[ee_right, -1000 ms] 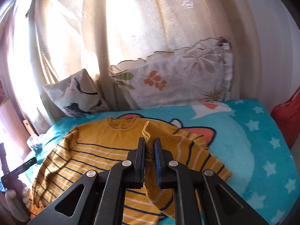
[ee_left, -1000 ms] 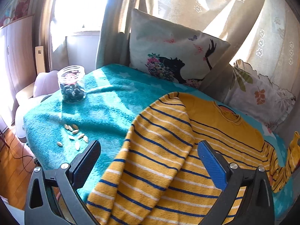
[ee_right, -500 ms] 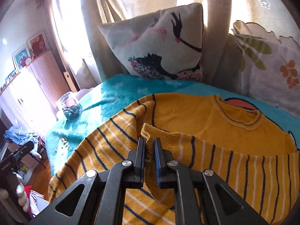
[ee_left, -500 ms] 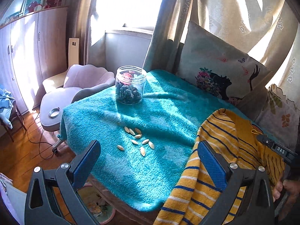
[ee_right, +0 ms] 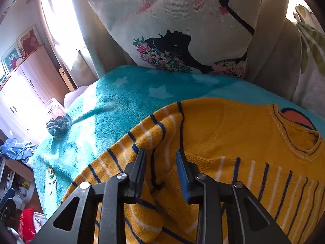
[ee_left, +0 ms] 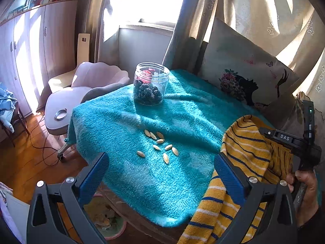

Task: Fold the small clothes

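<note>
The left gripper (ee_left: 160, 170) hangs over the near edge of the bed, its jaws spread wide with nothing between them; below the gap lies bare teal blanket (ee_left: 182, 118) and a scatter of pale seeds (ee_left: 160, 146). Its right finger (ee_left: 227, 174) sits just in front of the sweater's (ee_left: 243, 150) striped edge, though whether it touches the cloth I cannot tell. The right gripper (ee_right: 160, 170) is partly parted, its jaws a modest gap apart, poised over a raised fold of the yellow, navy-striped sweater (ee_right: 233, 134); the knit bunches up between and just ahead of the fingers, but neither pad is pinching it. The sweater lies spread across the right side of the blanket, neckline toward the pillows, its lower hem spilling over the near edge. A clear jar (ee_left: 150, 85) of dark lumps stands near the far left corner of the blanket. A printed pillow (ee_right: 182, 26) leans against the curtain (ee_left: 254, 6) at the far edge.
</note>
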Demonstrator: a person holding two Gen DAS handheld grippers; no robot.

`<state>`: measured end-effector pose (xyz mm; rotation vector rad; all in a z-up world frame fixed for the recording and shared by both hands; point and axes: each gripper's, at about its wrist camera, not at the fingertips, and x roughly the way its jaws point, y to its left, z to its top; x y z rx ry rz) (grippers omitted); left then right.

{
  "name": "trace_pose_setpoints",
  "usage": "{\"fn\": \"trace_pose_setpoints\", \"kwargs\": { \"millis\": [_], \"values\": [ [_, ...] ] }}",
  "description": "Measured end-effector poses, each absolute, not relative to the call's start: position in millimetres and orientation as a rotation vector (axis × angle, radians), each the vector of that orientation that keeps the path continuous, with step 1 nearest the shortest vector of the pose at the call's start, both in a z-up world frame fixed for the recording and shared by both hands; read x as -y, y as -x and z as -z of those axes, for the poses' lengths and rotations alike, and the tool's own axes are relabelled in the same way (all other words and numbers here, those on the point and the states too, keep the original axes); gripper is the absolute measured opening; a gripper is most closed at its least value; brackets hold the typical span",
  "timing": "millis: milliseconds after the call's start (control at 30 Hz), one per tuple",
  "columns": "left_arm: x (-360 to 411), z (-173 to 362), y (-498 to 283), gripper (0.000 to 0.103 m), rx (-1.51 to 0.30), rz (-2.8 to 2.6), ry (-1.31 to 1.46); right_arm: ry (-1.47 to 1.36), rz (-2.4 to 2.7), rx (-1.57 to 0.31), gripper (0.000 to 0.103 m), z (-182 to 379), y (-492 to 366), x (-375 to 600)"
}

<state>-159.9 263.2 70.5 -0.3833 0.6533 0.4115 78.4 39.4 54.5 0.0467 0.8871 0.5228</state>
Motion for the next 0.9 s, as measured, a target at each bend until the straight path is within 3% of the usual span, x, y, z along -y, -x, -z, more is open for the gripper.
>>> {"fn": "trace_pose_setpoints", "kwargs": {
  "millis": [100,333,533,567,600,633,700,900],
  "values": [
    [-281,-64,165,0.103,-0.662,-0.459,0.416,-0.061,-0.642,-0.878,0.056,-70,-37,-44],
    [-305,-58,181,0.103,-0.663,-0.525,0.472,0.021,-1.068,-0.992,0.060,-61,80,-106],
    [-298,-65,187,0.103,-0.645,-0.503,0.456,0.072,-1.034,-1.072,0.060,-23,95,-141],
    [-297,-66,187,0.103,-0.644,-0.499,0.457,0.050,-1.035,-1.068,0.047,-21,95,-142],
    [-296,-66,187,0.103,-0.643,-0.493,0.459,0.035,-1.033,-1.065,0.018,-20,93,-142],
    [-295,-67,187,0.103,-0.643,-0.487,0.460,0.021,-1.036,-1.073,0.011,-20,91,-144],
    [-292,-69,186,0.103,-0.642,-0.480,0.453,-0.038,-1.046,-1.058,0.005,-31,85,-139],
    [-282,-82,180,0.103,-0.624,-0.456,0.434,-0.113,-1.041,-0.865,0.005,-119,69,-79]
  ]
}}
